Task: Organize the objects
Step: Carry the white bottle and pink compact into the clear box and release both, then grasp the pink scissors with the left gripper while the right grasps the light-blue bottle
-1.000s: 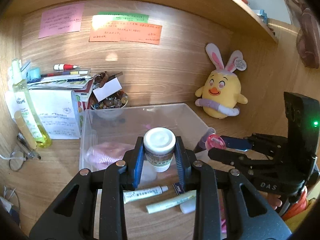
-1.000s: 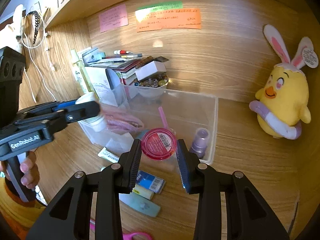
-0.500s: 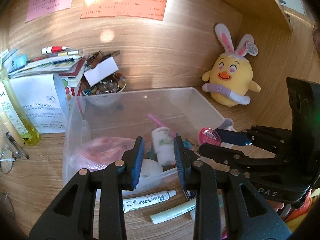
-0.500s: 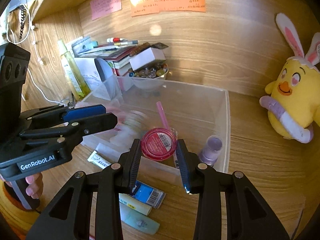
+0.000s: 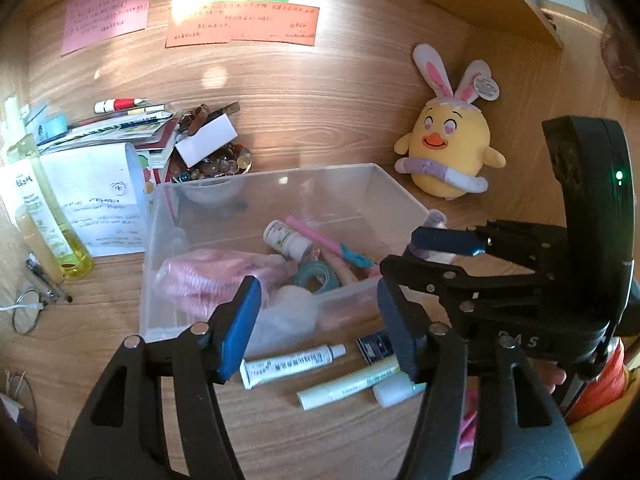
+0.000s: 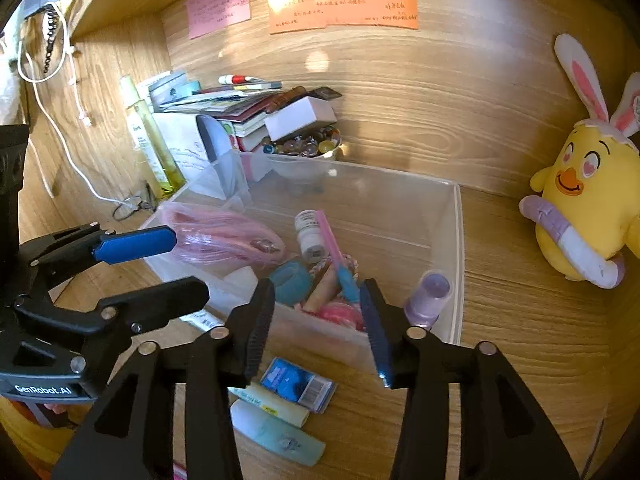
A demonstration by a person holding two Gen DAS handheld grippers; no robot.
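Two sets of fingers (image 5: 320,328) (image 6: 316,320) opening, empty — small white-capped bottle (image 5: 287,240) sideways in clear bin (image 5: 400,196).

My right gripper (image 6: 318,320) hangs over the near wall of the clear bin (image 6: 456,240), its fingers (image 6: 376,332) opening with nothing pressed between them. The pink round case (image 6: 340,316) lies in the bin just below. A white bottle (image 6: 308,234) lies farther in. The left gripper (image 6: 160,264) hovers near the bin's left edge, open. On the counter (image 6: 500,340) before the bin lies a blue packet (image 6: 298,386).
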